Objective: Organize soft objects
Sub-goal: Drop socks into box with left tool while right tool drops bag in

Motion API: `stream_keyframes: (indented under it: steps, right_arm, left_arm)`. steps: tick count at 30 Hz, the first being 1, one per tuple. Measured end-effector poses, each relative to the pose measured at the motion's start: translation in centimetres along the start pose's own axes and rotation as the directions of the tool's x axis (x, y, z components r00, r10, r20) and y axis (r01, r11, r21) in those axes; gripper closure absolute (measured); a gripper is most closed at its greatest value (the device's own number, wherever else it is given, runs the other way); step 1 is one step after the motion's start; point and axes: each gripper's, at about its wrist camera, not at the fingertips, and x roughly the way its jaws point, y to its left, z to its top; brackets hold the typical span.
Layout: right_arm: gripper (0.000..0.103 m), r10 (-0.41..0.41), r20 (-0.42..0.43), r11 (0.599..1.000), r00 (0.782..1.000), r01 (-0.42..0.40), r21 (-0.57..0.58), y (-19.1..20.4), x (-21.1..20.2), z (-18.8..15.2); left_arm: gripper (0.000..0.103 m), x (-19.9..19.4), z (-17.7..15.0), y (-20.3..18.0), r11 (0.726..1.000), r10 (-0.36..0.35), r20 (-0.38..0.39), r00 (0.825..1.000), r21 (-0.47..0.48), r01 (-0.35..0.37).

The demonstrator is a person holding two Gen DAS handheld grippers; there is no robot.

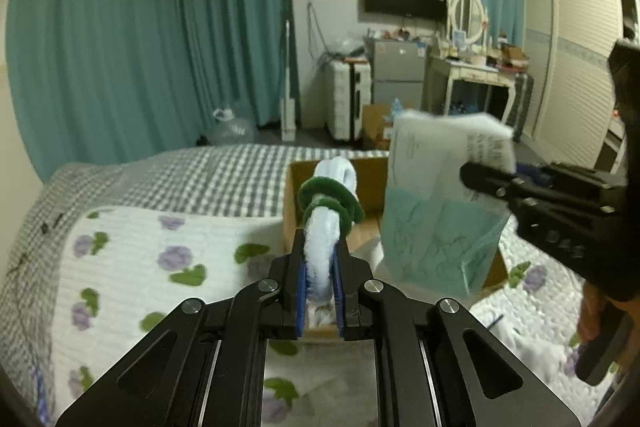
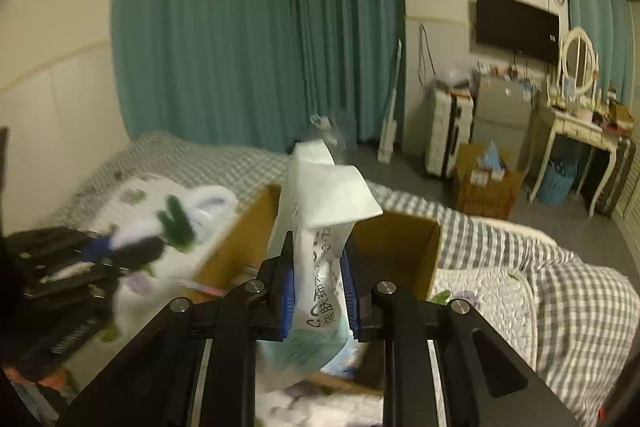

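In the left wrist view, my left gripper [image 1: 320, 259] was clamped on a white plush toy [image 1: 325, 223] with green ruffles, holding it above the near edge of the open cardboard box [image 1: 370, 183] on the bed [image 1: 208, 167]. Just to its right, my right gripper [image 1: 470, 175] pinched a white-and-teal tissue pack [image 1: 436, 203] over the box. In the right wrist view, my right gripper [image 2: 318, 267] was closed on the tissue pack [image 2: 320, 227], held upright above the cardboard box [image 2: 396, 239], while my left gripper [image 2: 120, 247] held the blurred plush toy [image 2: 168, 223] at the box's left side, over the floral quilt [image 2: 484, 291].
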Motion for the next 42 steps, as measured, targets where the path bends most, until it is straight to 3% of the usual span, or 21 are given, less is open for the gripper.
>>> stream_keyframes:
  steps: [5, 9, 10, 12, 13, 14, 16, 18, 24, 29, 34, 42]
  right_arm:
    - [0.084, -0.078, -0.086, 0.997, 0.993, 0.077, -0.009, -3.4, 5.3, -1.4]
    - [0.083, -0.127, -0.099, 0.992, 0.987, 0.126, -0.022, -4.9, 7.4, -2.2]
    - [0.08, -0.125, -0.09, 0.992, 0.988, 0.124, -0.02, -5.0, 7.3, -2.3]
    - [0.055, -0.146, -0.062, 0.989, 0.987, 0.145, -0.019, -5.2, 6.7, -2.1]
    - [0.039, -0.152, -0.039, 0.988, 0.988, 0.151, -0.013, -5.2, 6.0, -2.0]
    - [0.037, -0.145, -0.009, 0.989, 0.989, 0.145, -0.005, -5.3, 5.2, -1.7]
    - [0.034, -0.137, 0.031, 0.991, 0.99, 0.136, 0.011, -5.5, 3.4, -1.2]
    - [0.028, -0.164, 0.043, 0.986, 0.986, 0.163, 0.017, -5.6, 1.7, -0.6]
    - [0.014, -0.212, 0.054, 0.977, 0.976, 0.213, -0.018, -4.1, -4.9, 1.0]
    - [0.006, -0.23, 0.056, 0.971, 0.972, 0.233, -0.059, -1.7, -11.1, 0.6]
    - [0.0, -0.237, 0.022, 0.965, 0.971, 0.238, -0.113, 0.5, -16.3, -0.9]
    - [0.0, -0.179, -0.082, 0.975, 0.98, 0.165, -0.15, 2.0, -19.9, -5.3]
  left_arm:
    - [0.092, 4.0, 0.5, -1.1, 1.0, -0.004, -0.031, 1.0, 0.027, 0.005]
    - [0.089, 6.2, 0.5, -2.0, 0.999, -0.017, -0.051, 0.999, 0.032, 0.018]
    - [0.087, 6.4, 0.5, -2.2, 0.999, -0.023, -0.052, 0.998, 0.033, 0.025]
    - [0.085, 6.4, 0.6, -2.4, 0.999, -0.021, -0.052, 0.998, 0.033, 0.023]
    - [0.085, 6.4, 0.8, -2.5, 0.999, -0.017, -0.052, 0.999, 0.035, 0.019]
    - [0.084, 6.2, 0.8, -2.5, 0.999, -0.012, -0.054, 0.998, 0.037, 0.014]
    - [0.073, 5.8, 0.8, -2.4, 0.999, 0.01, -0.061, 0.998, 0.033, -0.008]
    - [0.046, 4.6, 0.8, -2.2, 1.0, 0.02, -0.058, 0.998, 0.021, -0.018]
    - [0.021, -1.3, 1.0, -1.3, 1.0, 0.024, 0.004, 1.0, -0.004, -0.024]
    - [0.01, -6.4, 0.5, -0.1, 0.999, 0.03, 0.042, 0.999, -0.029, -0.029]
    - [0.004, -9.8, -0.9, 0.2, 0.998, 0.031, 0.003, 1.0, -0.059, -0.031]
    - [0.001, -13.2, -4.5, -1.8, 0.998, 0.034, -0.011, 0.999, -0.053, -0.034]
